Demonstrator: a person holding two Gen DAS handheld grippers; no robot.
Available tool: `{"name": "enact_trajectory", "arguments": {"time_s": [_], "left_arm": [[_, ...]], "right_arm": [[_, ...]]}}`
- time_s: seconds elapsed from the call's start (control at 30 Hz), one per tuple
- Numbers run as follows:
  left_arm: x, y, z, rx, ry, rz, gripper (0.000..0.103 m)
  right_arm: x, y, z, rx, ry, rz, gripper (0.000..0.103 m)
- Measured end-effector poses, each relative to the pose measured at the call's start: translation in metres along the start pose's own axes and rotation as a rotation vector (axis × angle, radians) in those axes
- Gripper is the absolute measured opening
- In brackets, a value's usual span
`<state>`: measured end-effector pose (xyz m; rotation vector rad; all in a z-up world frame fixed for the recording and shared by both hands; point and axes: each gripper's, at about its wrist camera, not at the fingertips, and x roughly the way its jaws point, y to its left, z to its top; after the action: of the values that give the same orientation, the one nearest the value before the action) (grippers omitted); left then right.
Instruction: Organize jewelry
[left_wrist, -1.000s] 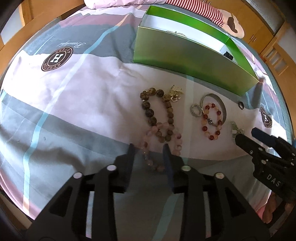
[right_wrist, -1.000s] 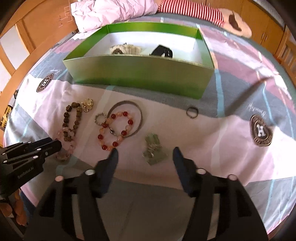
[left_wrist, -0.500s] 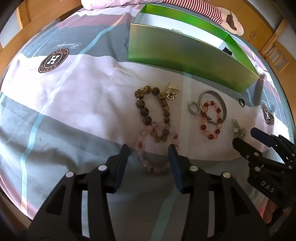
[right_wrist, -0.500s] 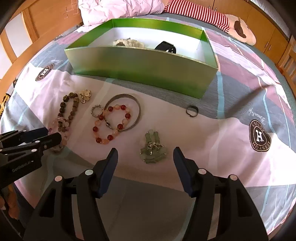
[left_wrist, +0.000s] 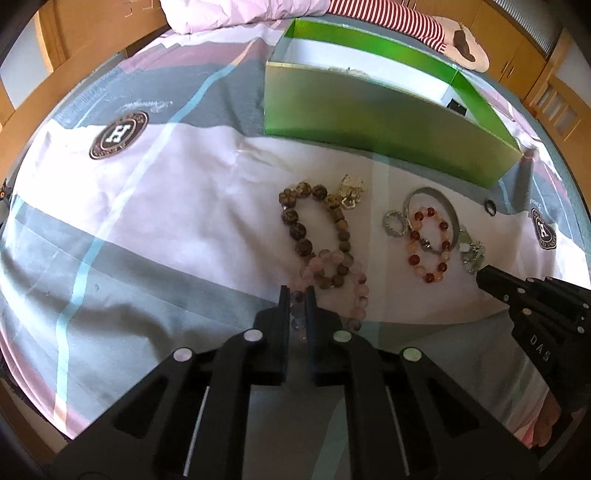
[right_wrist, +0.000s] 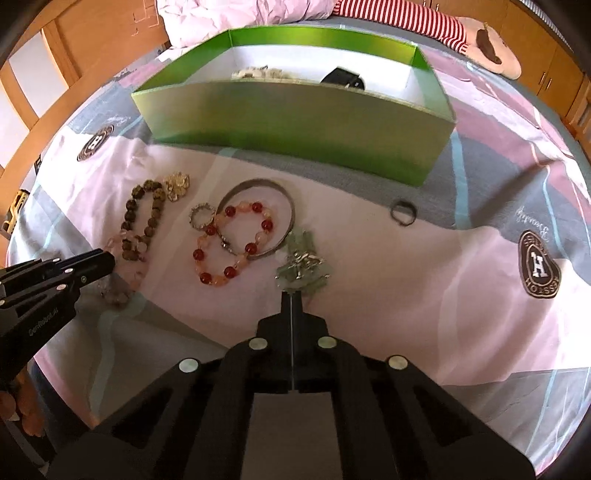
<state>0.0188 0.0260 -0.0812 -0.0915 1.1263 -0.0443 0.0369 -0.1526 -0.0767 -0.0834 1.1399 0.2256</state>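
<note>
Three beaded bracelets (right_wrist: 232, 245), one metal bangle (right_wrist: 286, 206), two rings (right_wrist: 402, 213), one gold charm (right_wrist: 178, 184) and one green pendant (right_wrist: 304, 267) are seen at 6 o'clock of one green box (right_wrist: 295, 122).

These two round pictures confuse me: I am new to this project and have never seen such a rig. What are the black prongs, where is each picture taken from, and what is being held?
No robot here: a person holds a two-finger gripper in each hand, and a fisheye camera on each looks along its fingers. One picture is from the left gripper, the other from the right gripper. Both look down on a bedspread with jewelry spread before a green box. The left is shut on the pink bead bracelet, which overlaps a brown bead bracelet. The right is shut at the near edge of a pale green pendant. A red bead bracelet, a metal bangle and a dark ring lie untouched.
</note>
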Motion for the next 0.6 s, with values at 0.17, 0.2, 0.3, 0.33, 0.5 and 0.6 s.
{"name": "enact_trajectory", "arguments": {"time_s": [0.17, 0.2, 0.3, 0.33, 0.5, 0.6], "left_arm": [[-0.018, -0.003, 0.005, 0.004, -0.044, 0.001, 0.008], [-0.022, -0.004, 0.003, 0.005, -0.051, 0.000, 0.008], [-0.031, -0.005, 0.006, 0.003, -0.068, -0.007, 0.008], [-0.033, -0.005, 0.007, 0.003, -0.072, -0.008, 0.008], [-0.043, 0.004, 0.011, -0.011, -0.086, -0.012, 0.008], [-0.047, 0.012, 0.014, -0.023, -0.096, -0.014, 0.008]], "right_arm": [[-0.017, -0.003, 0.006, 0.005, -0.045, 0.000, 0.000], [-0.020, -0.004, 0.007, 0.006, -0.053, 0.000, 0.000], [-0.026, -0.004, 0.011, 0.006, -0.071, -0.002, 0.000], [-0.026, -0.003, 0.011, 0.005, -0.073, -0.003, 0.000], [-0.028, -0.006, 0.012, 0.012, -0.076, -0.001, 0.000], [-0.034, -0.012, 0.016, 0.029, -0.095, -0.007, 0.000]]}}
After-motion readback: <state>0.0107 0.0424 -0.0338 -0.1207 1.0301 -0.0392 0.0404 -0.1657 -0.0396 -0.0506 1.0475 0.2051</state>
